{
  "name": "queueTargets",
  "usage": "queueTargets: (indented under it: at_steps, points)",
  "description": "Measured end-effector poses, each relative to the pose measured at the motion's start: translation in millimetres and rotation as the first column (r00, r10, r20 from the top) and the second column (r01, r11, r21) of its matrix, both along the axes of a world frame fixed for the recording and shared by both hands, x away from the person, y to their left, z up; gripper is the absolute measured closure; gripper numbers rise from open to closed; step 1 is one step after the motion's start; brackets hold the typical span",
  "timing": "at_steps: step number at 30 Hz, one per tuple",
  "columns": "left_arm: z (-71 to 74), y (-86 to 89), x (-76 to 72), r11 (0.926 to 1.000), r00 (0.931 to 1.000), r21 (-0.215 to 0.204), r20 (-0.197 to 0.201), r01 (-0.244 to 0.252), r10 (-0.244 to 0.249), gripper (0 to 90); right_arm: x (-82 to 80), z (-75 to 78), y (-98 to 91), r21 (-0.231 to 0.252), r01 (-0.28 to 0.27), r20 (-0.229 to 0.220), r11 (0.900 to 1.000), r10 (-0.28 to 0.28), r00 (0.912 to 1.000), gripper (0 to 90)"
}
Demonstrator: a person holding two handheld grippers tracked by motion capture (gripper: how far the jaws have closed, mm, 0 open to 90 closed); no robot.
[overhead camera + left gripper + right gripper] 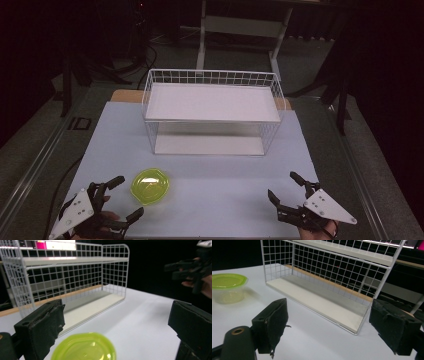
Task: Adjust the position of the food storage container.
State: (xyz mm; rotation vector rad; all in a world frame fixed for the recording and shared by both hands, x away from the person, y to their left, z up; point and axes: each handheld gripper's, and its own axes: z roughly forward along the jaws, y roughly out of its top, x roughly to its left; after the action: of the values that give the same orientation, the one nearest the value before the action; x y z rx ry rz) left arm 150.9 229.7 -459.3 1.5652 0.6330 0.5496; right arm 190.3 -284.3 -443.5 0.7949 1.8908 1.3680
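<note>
- A white wire shelf rack with two tiers stood at the far middle of the white table, its open front facing the person.
- A small clear plastic container with a lime-green lid sat on the table near the front left, well apart from the rack.
- The left gripper rested at the front-left corner, just beside the container; its jaws were spread wide and held nothing.
- In the left gripper view, the green lid lay low between the two black jaw pads, not touched by either, with the rack behind it.
- The right gripper sat at the front-right corner, well apart from the container, its jaws also parted and empty.
- In the right gripper view, the rack's lower shelf lay ahead between the spread pads, and the container stood far off at the left edge.
- The other hand and its gripper showed at the upper right of the left gripper view.
</note>
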Motion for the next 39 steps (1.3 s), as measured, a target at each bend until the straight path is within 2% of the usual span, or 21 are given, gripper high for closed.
queueTargets:
  at_steps: [2,5,6,7,11,16,17,21,22,25,26,28,31,33,34,35,36,37,39]
  points:
    - [6.7,-1.8,-4.4,1.0000,1.0000,-0.005,-0.003,-0.005,0.005,1.0,-0.4,-0.2,1.4,-0.005,-0.005,-0.002,1.0000,0.005,1.0000,15.3]
    - [8.8,-2.0,-5.4,0.9999,1.0000,-0.012,0.003,-0.001,0.001,1.0,-0.9,0.0,2.6,-0.010,-0.004,-0.001,0.9999,0.004,1.0000,15.2]
    - [13.8,-3.1,-6.1,0.9990,0.9992,-0.025,-0.011,0.039,-0.039,1.0,-2.9,2.2,3.9,-0.010,-0.019,0.014,0.9998,0.019,0.9997,14.9]
    - [14.6,-4.2,-6.1,0.9984,0.9987,-0.026,-0.012,0.049,-0.050,1.0,-3.4,3.0,4.5,-0.012,-0.020,0.022,0.9997,0.020,0.9996,14.9]
    - [19.2,-8.2,-6.5,0.9982,0.9981,-0.009,-0.017,0.059,-0.059,1.0,-3.3,4.7,6.5,-0.001,-0.028,0.014,0.9996,0.028,0.9995,14.5]
    - [25.4,-7.1,-5.1,0.9966,0.9966,-0.015,-0.018,0.081,-0.081,1.1,-2.9,4.8,8.7,0.001,-0.034,0.007,0.9994,0.034,0.9994,14.5]
    - [29.1,-4.8,-3.0,0.9973,0.9971,0.000,-0.018,0.074,-0.074,1.4,-3.1,4.9,9.2,0.005,-0.037,0.007,0.9993,0.037,0.9993,14.5]
    - [35.0,3.9,2.2,0.9986,0.9986,0.003,-0.006,0.052,-0.052,15.4,-3.5,5.6,11.1,0.001,-0.045,0.007,0.9990,0.045,0.9989,14.5]
    - [36.1,5.9,4.4,0.9991,0.9990,-0.001,-0.012,0.043,-0.043,16.2,-3.8,5.9,11.5,0.000,-0.043,0.008,0.9991,0.043,0.9990,14.5]
    - [36.5,12.8,12.1,0.9995,0.9991,-0.021,-0.033,0.025,-0.026,27.4,-4.1,6.6,12.2,0.002,-0.048,0.011,0.9988,0.048,0.9988,14.5]
    - [35.8,15.3,14.9,0.9994,0.9989,-0.028,-0.042,0.020,-0.021,35.0,-4.0,6.6,12.4,0.001,-0.048,0.010,0.9988,0.048,0.9988,14.5]
    - [35.1,17.2,17.2,0.9997,0.9988,-0.026,-0.048,0.001,-0.002,38.4,-4.0,6.3,12.6,-0.001,-0.046,0.010,0.9989,0.046,0.9989,14.5]
    - [29.2,24.6,25.1,0.9994,0.9965,-0.020,-0.079,-0.029,0.027,53.5,-3.7,5.8,12.4,0.002,-0.049,0.004,0.9988,0.049,0.9988,14.5]
    - [22.8,27.4,30.3,0.9979,0.9911,-0.008,-0.117,-0.064,0.063,55.8,-3.5,5.8,12.4,0.002,-0.053,0.001,0.9986,0.053,0.9986,14.5]
    - [22.8,27.4,30.3,0.9979,0.9911,-0.008,-0.117,-0.064,0.063,62.7,-3.5,5.8,12.4,0.002,-0.053,0.001,0.9986,0.053,0.9986,14.5]
    - [16.7,28.7,34.9,0.9945,0.9822,0.028,-0.157,-0.101,0.104,62.7,-3.3,5.6,12.5,0.004,-0.056,-0.001,0.9984,0.056,0.9985,14.5]
    - [13.3,30.1,36.5,0.9938,0.9790,0.021,-0.171,-0.109,0.111,68.7,-3.6,5.4,12.9,0.001,-0.057,-0.004,0.9984,0.057,0.9984,14.5]
    - [10.4,31.3,38.9,0.9924,0.9740,0.033,-0.190,-0.119,0.123,71.7,-3.8,5.3,13.0,0.002,-0.059,-0.005,0.9982,0.059,0.9982,14.5]
    - [4.8,33.6,42.0,0.9884,0.9661,0.049,-0.209,-0.144,0.151,73.7,-4.0,5.2,13.2,0.000,-0.061,-0.005,0.9981,0.061,0.9981,14.5]
